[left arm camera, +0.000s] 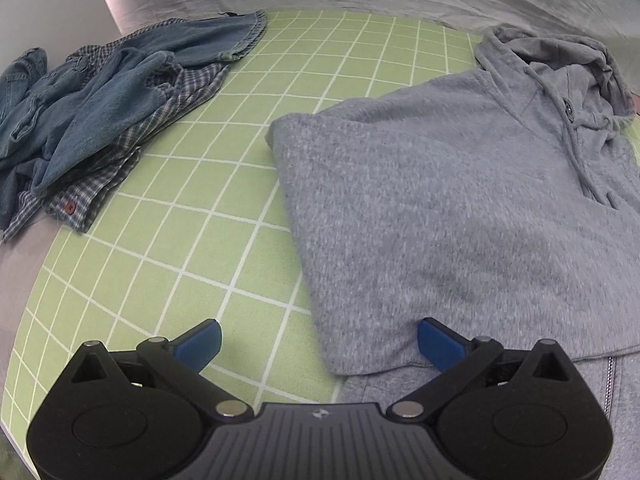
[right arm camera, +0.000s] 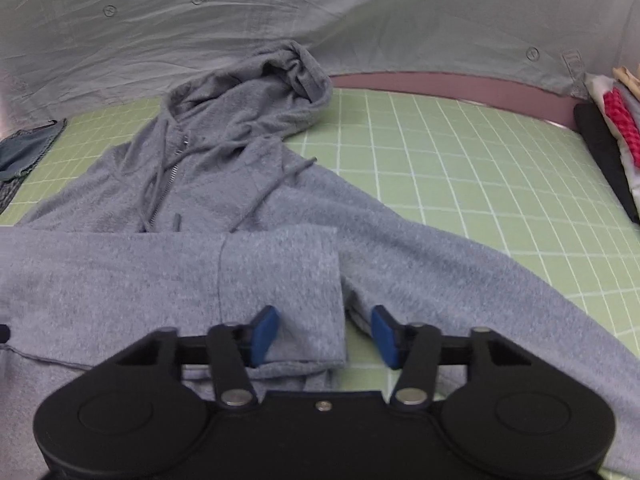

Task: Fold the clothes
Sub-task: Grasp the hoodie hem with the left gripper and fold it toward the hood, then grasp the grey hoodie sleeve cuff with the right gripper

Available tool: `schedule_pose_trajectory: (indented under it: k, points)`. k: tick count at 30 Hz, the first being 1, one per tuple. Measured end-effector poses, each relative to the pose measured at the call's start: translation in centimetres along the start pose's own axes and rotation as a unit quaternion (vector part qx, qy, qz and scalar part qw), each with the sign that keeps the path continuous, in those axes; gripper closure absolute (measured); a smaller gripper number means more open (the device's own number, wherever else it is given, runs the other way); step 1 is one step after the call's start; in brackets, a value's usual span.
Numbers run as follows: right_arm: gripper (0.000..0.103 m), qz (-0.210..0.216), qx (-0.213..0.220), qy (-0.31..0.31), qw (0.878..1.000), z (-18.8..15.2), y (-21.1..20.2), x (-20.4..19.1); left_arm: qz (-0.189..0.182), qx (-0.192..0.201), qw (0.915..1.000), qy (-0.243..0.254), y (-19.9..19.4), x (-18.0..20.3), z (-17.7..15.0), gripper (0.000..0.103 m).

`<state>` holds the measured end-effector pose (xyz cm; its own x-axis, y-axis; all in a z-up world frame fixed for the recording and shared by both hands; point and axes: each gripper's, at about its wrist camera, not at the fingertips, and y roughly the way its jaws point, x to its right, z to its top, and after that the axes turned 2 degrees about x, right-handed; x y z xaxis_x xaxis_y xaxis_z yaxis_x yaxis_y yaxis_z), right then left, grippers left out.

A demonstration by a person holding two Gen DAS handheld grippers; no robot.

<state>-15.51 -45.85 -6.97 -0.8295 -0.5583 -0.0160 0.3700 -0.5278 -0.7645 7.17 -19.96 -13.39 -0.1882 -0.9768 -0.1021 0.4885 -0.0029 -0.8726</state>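
A grey zip hoodie (left arm camera: 440, 200) lies on the green grid mat (left arm camera: 200, 240), its hood toward the far side. In the left wrist view its left side is folded in, and my left gripper (left arm camera: 320, 344) stands wide open astride that folded edge near the hem, the right pad (left arm camera: 438, 344) over the cloth. In the right wrist view the hoodie (right arm camera: 160, 272) has one sleeve folded across the body. Its cuff (right arm camera: 300, 280) sits between the jaws of my right gripper (right arm camera: 324, 336), which is partly open. The left pad (right arm camera: 264, 336) is at the cloth; the right one stands clear of the cuff edge.
A rumpled pile of denim and checked shirts (left arm camera: 80, 120) lies at the mat's far left. A stack of folded clothes (right arm camera: 612, 152) sits at the mat's right edge. A grey sheet with carrot prints (right arm camera: 360, 20) rises behind the mat (right arm camera: 460, 160).
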Motion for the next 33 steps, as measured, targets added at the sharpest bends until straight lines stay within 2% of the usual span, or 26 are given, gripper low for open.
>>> schedule_pose_trajectory:
  k: [2, 3, 7, 10, 12, 14, 17, 26, 33]
  points:
    - [0.073, 0.010, 0.002, -0.012, 1.000, 0.1, 0.1, -0.3, -0.003, 0.002, 1.0000, -0.002, 0.0, -0.1, -0.1, 0.000]
    - [0.074, 0.015, 0.004, -0.018, 1.000, 0.2, 0.2, -0.5, -0.004, 0.001, 1.0000, -0.008, 0.1, -0.2, -0.1, 0.000]
    - [0.065, 0.026, 0.017, -0.031, 0.999, 0.3, -0.2, -1.0, -0.002, 0.007, 1.0000, -0.006, 0.0, -0.1, -0.3, 0.000]
    - [0.067, 0.025, 0.020, -0.037, 0.999, 0.1, -0.3, -1.2, -0.005, 0.018, 0.9998, -0.003, -0.1, -0.2, -0.6, 0.000]
    - [0.076, 0.019, 0.025, -0.046, 0.998, 0.1, -0.6, -1.3, -0.008, 0.016, 0.9997, -0.013, 0.0, -0.3, -0.6, 0.000]
    - [0.094, 0.015, 0.031, -0.054, 0.998, 0.2, -1.0, -1.3, -0.014, 0.013, 0.9995, -0.025, 0.1, -0.6, -0.7, 0.000]
    - [0.101, 0.014, 0.044, -0.053, 0.998, 0.8, -1.3, -1.0, -0.024, 0.007, 0.9984, -0.051, 0.4, -1.1, -0.9, 0.000]
    - [0.103, 0.012, 0.082, -0.007, 0.997, 3.8, -1.3, 1.3, -0.038, 0.009, 0.9986, -0.037, 0.5, -1.4, -0.8, 0.000]
    - [0.103, -0.004, 0.110, 0.038, 0.993, 6.4, -1.5, 4.1, -0.040, -0.016, 0.9982, -0.042, 0.8, -1.5, -0.1, 0.000]
